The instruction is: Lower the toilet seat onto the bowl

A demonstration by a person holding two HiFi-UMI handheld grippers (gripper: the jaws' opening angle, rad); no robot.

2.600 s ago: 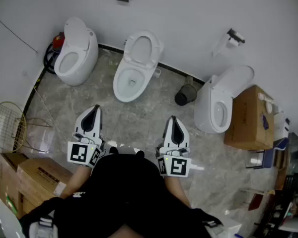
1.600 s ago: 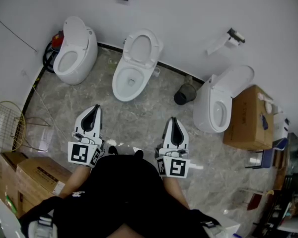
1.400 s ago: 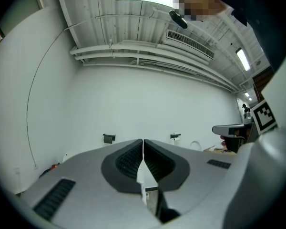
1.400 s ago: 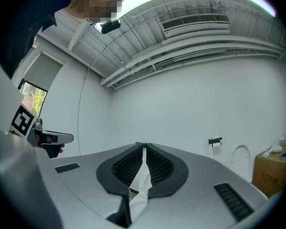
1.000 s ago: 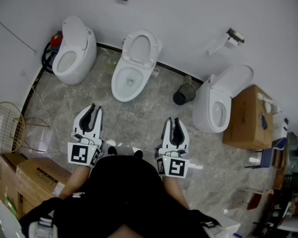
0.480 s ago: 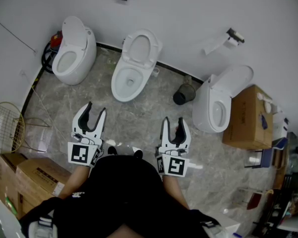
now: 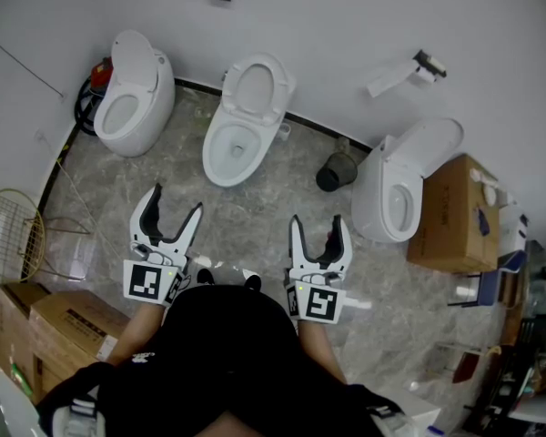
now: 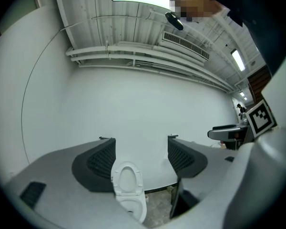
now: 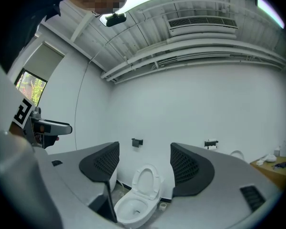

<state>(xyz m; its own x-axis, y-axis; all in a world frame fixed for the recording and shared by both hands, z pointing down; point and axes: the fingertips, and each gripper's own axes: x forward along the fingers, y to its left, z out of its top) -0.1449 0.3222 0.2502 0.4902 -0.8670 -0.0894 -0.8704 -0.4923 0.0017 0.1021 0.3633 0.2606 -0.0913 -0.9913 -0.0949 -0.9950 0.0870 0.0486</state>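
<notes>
Jaws just opened and empty, left gripper (image 7: 176, 200) and right gripper (image 7: 318, 220) point level at the middle toilet seat (image 7: 253, 87), upright over its bowl (image 7: 235, 144) well ahead of them; the reach looks yet to start, and next must come an approach to the seat's top edge.

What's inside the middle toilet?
Its seat is up, so the bowl shows: smooth white inside, with a dark drain hole at the bottom. Nothing else shows in it. Whatever lies down the hole is hidden.
</notes>
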